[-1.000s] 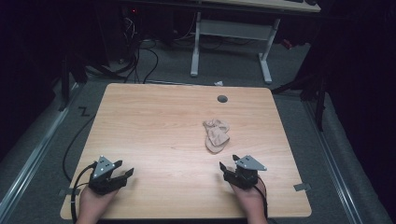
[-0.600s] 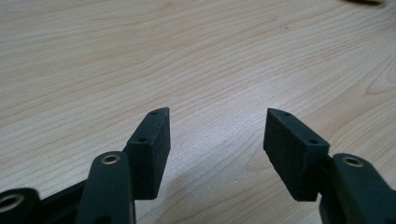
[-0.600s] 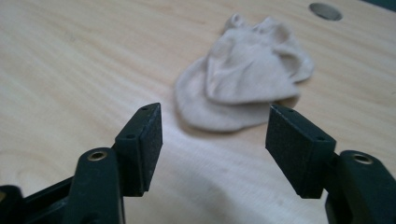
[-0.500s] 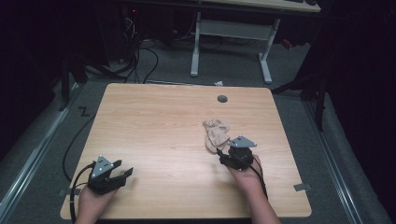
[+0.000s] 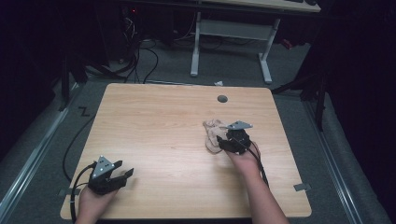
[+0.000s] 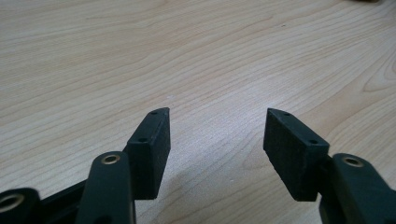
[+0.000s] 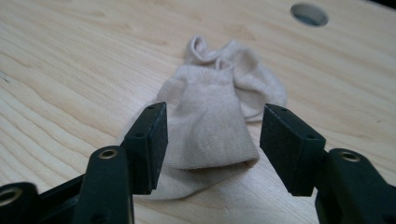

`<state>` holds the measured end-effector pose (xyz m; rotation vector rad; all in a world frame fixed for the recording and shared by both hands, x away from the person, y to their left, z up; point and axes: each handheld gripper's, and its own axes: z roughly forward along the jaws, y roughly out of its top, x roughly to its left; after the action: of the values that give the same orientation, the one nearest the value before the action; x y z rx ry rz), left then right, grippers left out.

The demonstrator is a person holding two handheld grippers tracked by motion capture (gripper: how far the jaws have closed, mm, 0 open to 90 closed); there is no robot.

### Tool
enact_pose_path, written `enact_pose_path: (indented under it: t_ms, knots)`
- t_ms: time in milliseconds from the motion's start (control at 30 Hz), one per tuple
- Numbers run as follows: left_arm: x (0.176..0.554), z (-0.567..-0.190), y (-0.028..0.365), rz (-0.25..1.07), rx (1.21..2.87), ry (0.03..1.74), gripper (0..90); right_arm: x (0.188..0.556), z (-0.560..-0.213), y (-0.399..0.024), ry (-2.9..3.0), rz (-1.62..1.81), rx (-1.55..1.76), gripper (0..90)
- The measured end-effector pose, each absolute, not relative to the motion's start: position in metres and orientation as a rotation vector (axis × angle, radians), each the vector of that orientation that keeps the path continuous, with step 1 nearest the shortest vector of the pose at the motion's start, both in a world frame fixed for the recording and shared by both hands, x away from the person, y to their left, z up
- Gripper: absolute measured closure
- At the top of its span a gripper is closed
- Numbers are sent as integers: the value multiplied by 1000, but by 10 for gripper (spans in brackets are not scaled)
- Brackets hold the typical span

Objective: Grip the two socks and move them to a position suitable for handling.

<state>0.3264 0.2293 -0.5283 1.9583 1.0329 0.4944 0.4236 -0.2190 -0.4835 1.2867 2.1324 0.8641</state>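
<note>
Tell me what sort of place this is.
Probably a lab or office workroom set up for recording. A bare wooden table with a cable hole stands on grey carpet, cables trail across the floor behind it, and another desk's white legs stand beyond. The surroundings are dark.

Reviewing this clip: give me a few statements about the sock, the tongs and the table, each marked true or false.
1. The right tongs stand open at the near end of the beige sock. True.
2. The left tongs grip the sock. False: they are open over bare table.
3. The sock lies flat and straight. False: it is crumpled.
4. A round hole sits near the table's far edge. True.
</note>
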Motion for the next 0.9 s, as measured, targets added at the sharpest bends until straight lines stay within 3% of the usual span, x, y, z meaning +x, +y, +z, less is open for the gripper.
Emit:
enact_pose_path:
  t_ms: [367,567,600,633,733,900]
  knots:
    - [327,-529,230,495,1960,1035,419,448,-505,-217,2189,783,1373,415]
    - [328,-529,230,496,1960,1034,419,448,-509,-217,2229,803,1401,553]
    - [327,-529,230,499,1962,1032,419,446,-507,-215,2235,808,1379,719]
    - [327,-529,230,500,1966,1031,419,445,-506,-214,2238,807,1375,770]
    - [327,-529,230,500,1963,1032,419,440,-503,-211,2241,826,1362,826]
    - [327,-529,230,500,1969,1030,419,433,-501,-208,2239,857,1342,828]
